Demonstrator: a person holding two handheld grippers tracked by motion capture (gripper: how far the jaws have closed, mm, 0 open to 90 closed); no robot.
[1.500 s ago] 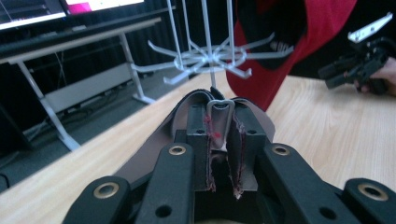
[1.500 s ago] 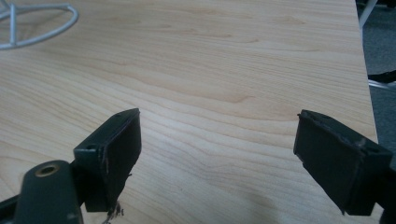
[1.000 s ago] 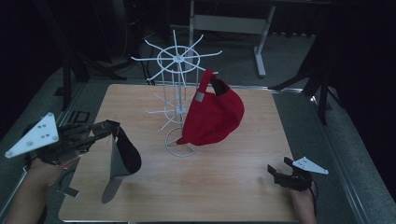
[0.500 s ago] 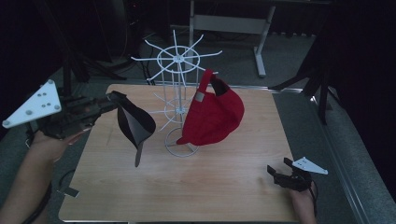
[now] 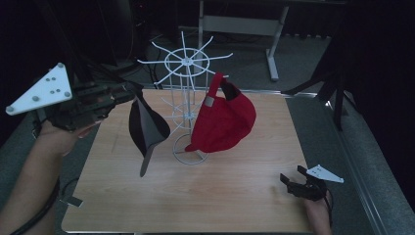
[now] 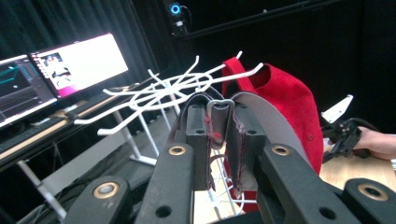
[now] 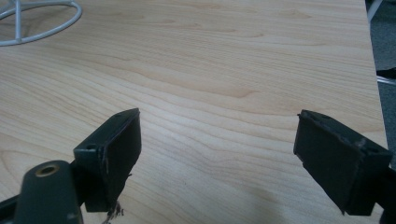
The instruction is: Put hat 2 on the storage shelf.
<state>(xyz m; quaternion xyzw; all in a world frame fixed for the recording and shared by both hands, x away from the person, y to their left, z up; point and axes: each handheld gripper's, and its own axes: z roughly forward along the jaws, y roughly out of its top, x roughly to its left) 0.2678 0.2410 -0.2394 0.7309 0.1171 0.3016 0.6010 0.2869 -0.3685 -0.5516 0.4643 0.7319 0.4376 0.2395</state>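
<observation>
Left gripper (image 5: 128, 93) clamped on black cap (image 5: 145, 128), 9 o'clock of rack (image 5: 186, 100); right gripper (image 7: 217, 140) wide open, empty.

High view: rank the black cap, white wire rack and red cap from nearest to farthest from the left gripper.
1. black cap, held at the left gripper tip, hanging over the table's left.
2. white wire rack, centre.
3. red cap, hanging on the rack's right side.

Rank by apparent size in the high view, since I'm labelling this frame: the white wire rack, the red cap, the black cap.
1. White wire rack, tallest and widest.
2. Red cap, hanging on the rack.
3. Black cap, held raised by the left hand-held gripper; it hangs edge-on, so it may look smaller than it is.
</observation>
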